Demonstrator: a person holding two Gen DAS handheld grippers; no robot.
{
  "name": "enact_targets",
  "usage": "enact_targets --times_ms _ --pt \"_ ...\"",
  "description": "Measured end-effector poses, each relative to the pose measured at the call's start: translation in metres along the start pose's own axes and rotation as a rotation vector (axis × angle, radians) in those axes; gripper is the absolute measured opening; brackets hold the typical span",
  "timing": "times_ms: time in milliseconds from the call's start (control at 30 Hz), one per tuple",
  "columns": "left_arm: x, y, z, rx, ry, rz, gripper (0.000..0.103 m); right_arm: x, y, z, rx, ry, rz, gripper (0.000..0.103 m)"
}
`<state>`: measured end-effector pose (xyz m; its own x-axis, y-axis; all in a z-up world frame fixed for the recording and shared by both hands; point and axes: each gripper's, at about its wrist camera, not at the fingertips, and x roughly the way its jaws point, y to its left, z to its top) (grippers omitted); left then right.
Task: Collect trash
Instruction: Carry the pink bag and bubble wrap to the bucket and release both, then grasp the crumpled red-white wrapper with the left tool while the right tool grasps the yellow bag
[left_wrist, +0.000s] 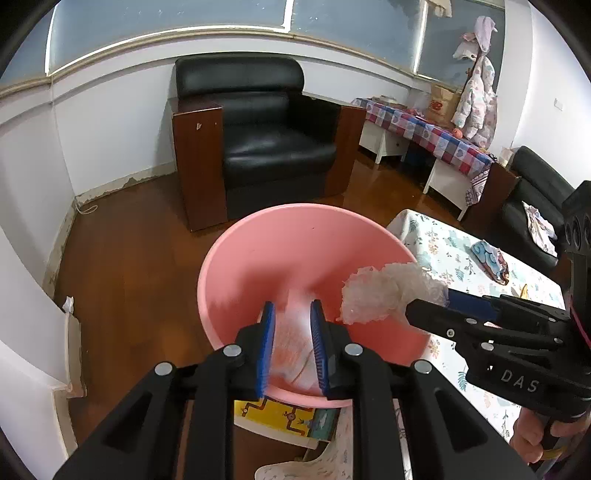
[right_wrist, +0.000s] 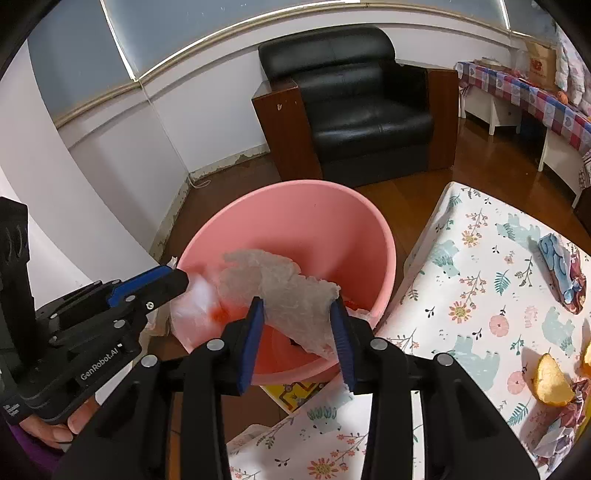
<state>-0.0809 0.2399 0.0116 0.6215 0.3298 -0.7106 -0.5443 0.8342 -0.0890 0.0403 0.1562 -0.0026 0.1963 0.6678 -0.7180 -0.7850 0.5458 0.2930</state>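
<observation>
A pink plastic bin (left_wrist: 295, 251) stands on the wooden floor beside the table; it also shows in the right wrist view (right_wrist: 306, 221). My left gripper (left_wrist: 293, 314) is over the bin, its blue pads around a blurred white and orange wrapper (left_wrist: 293, 343). My right gripper (right_wrist: 297, 308) is shut on a crumpled white paper towel (right_wrist: 291, 291) and holds it over the bin's near rim. From the left wrist view the towel (left_wrist: 380, 291) sticks out of the right gripper (left_wrist: 428, 299). The left gripper (right_wrist: 177, 280) shows at the left of the right wrist view.
The table with a floral cloth (right_wrist: 480, 295) is to the right, with orange peel (right_wrist: 550, 380), a blue wrapper (right_wrist: 561, 273) and crumpled wrappers (right_wrist: 561, 428). A black armchair (left_wrist: 258, 136) stands behind the bin. A yellow box (left_wrist: 280, 417) lies under the bin's edge.
</observation>
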Motion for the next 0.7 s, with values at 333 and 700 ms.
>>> enact_targets --times_ms 333,700 --pt "-0.001 0.004 0.003 -0.018 -0.013 0.019 0.027 -0.002 -0.002 0.001 0.013 -0.019 0.026 0.050" --pt "-0.007 -0.015 0.006 -0.001 -0.019 -0.028 0.032 -0.036 -0.023 -0.016 0.035 -0.058 -0.030 0.050"
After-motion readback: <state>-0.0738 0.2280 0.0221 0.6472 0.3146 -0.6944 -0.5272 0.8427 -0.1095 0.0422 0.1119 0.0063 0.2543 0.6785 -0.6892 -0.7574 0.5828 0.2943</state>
